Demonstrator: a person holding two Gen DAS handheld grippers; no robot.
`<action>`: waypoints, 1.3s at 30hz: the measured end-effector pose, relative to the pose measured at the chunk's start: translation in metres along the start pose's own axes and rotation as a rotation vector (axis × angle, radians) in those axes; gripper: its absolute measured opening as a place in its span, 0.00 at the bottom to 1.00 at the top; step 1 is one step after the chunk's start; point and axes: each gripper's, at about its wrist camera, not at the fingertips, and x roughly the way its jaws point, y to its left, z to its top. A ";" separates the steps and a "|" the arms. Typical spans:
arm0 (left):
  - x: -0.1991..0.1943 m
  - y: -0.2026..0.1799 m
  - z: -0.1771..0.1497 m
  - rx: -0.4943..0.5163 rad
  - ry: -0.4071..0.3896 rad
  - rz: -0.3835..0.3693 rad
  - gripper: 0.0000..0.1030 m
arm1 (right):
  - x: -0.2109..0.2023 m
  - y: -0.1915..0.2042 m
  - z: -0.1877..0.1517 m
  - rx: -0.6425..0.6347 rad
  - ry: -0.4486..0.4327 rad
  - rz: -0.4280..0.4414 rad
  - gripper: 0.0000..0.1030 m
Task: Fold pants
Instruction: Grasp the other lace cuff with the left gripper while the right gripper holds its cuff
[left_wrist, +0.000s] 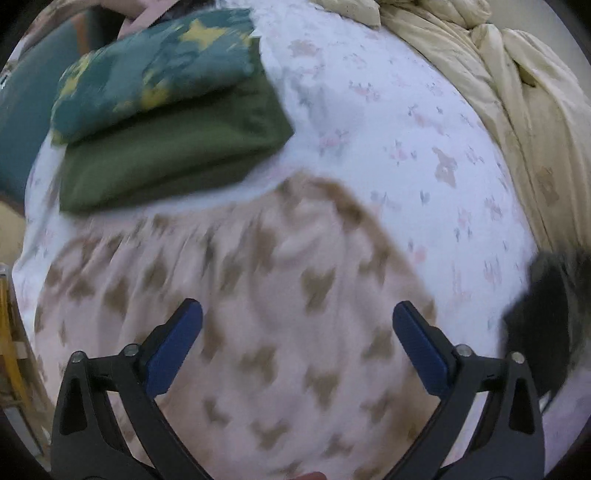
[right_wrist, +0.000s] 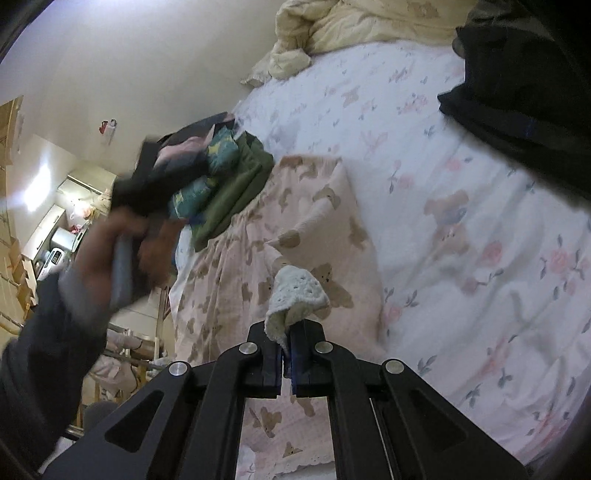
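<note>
My right gripper (right_wrist: 287, 345) is clamped tight on a white crocheted hem (right_wrist: 295, 299) of the pants (right_wrist: 303, 221); the lace bunches up out of the pinched pads and the pink fabric rises in a peak toward it. The rest of the pants, pale pink with brown bear figures, lies spread on the bed sheet (right_wrist: 461, 221) ahead of and beneath this gripper, running from the near edge of the bed toward the folded stack.

My left gripper (left_wrist: 297, 345) stands wide apart, nothing between its blue pads (left_wrist: 173, 347). It points steeply down over the pants (left_wrist: 258, 314), which fill the lower half of its view; the picture is blurred, and I cannot tell whether the fingertips touch the cloth. In the right wrist view my left hand (right_wrist: 122, 240) and its dark sleeve (right_wrist: 48, 332) show smeared, with the tool body in front of the stack.

Surroundings: a folded green garment (left_wrist: 177, 155) lies on the sheet just beyond the waist edge of the pants, with a folded teal piece with yellow stars (left_wrist: 155, 77) on top of it. A cream quilt (left_wrist: 498, 92) is heaped along the far side of the bed. A dark object (left_wrist: 546, 321) sits at the right margin of the left view; dark cloth (right_wrist: 524, 81) also occupies the upper right of the right view. Nothing lies on top of the pants.
</note>
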 end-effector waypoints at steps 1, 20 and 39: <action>0.006 -0.008 0.008 -0.003 0.000 -0.006 0.96 | 0.004 0.000 -0.001 -0.005 0.012 -0.007 0.02; 0.093 -0.066 0.063 0.228 0.129 0.083 0.01 | 0.033 0.048 -0.022 -0.252 0.162 0.075 0.01; -0.063 0.049 0.068 0.394 -0.053 0.188 0.00 | 0.023 0.182 -0.073 -0.600 0.229 0.370 0.01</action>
